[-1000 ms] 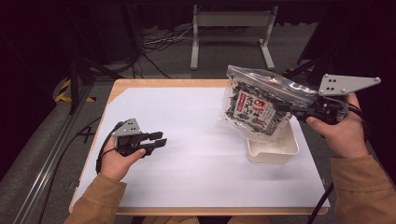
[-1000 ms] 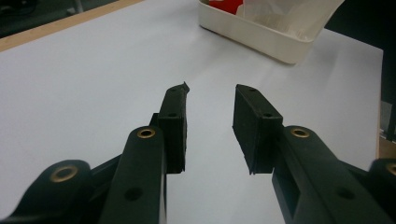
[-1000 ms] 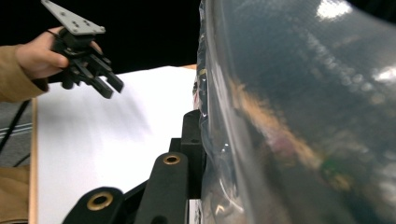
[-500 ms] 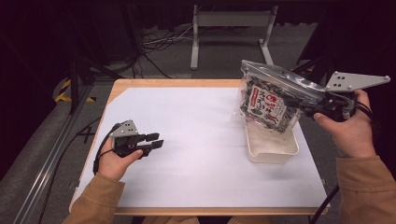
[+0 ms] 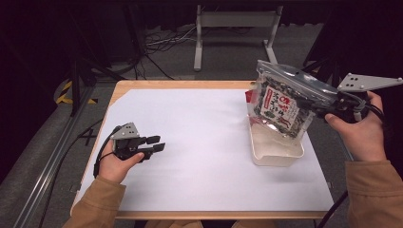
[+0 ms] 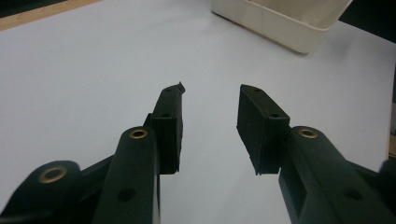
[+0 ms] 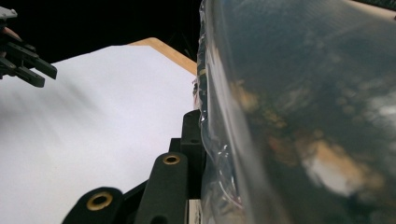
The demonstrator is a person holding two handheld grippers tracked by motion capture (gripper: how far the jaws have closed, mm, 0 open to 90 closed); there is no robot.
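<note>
Since the earlier frames, my right gripper (image 5: 317,105) has carried the clear snack bag (image 5: 281,105) rightward, from over the table's middle-right to directly above the white tray (image 5: 275,151). My left gripper (image 5: 153,143) has kept its place, and its jaws have just been opening a little, with nothing between them.

Starting at the right gripper: in the high view its jaws are clamped on the bag's right side, near the top seam. The bag hangs from them, tilted, its top edge slanting down toward the gripper and its lower corner dangling over the tray without touching it, as far as I can tell. Inside it I see a dark packet with a red and white label. In the right gripper view the crinkled plastic (image 7: 299,116) presses against the one jaw in sight. My right hand (image 5: 359,130) holds the gripper past the table's right edge, with the grey three-cornered plate on top.

The tray sits near the right edge of the white table sheet (image 5: 199,142).

At the left, my left hand (image 5: 116,164) rests low on the sheet, well apart from the bag. In the left gripper view (image 6: 210,116) the jaws stand moderately apart over bare white sheet, pointing toward the tray (image 6: 280,21) far ahead.
</note>
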